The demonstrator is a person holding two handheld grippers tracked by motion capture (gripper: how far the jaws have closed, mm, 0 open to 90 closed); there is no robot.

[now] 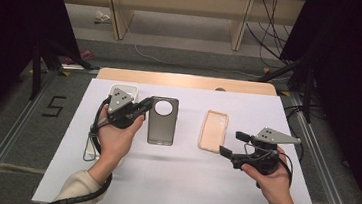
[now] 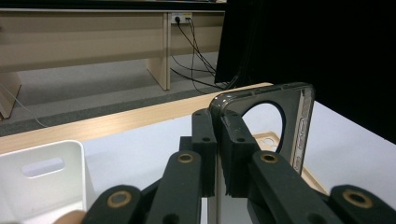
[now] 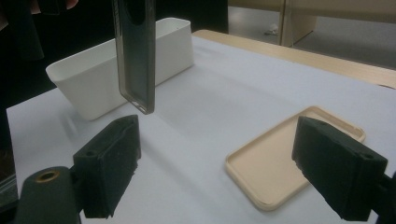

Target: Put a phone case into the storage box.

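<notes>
The left hand-held gripper (image 1: 144,106) pinches the grey phone case (image 1: 162,121) by its corner, lifted clear of the tabletop (image 1: 177,177) (white bin (image 3: 100,79) just behind), while the right hand-held gripper (image 1: 231,144), jaws wide, must probably close on the beige phone case (image 1: 213,131) next.

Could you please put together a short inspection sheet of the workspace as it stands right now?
Surface: white sheet over a wooden table.
Job's things: dark phone case held clear of the sheet; beige phone case lying flat.
Clutter: white bin at the far left.
Grippers: left gripper shut on the dark case's edge; right gripper open, near the beige case, apart from it.
Cables: one trails from each gripper; more on the floor.
Surroundings: wooden bench, dark curtains.
</notes>
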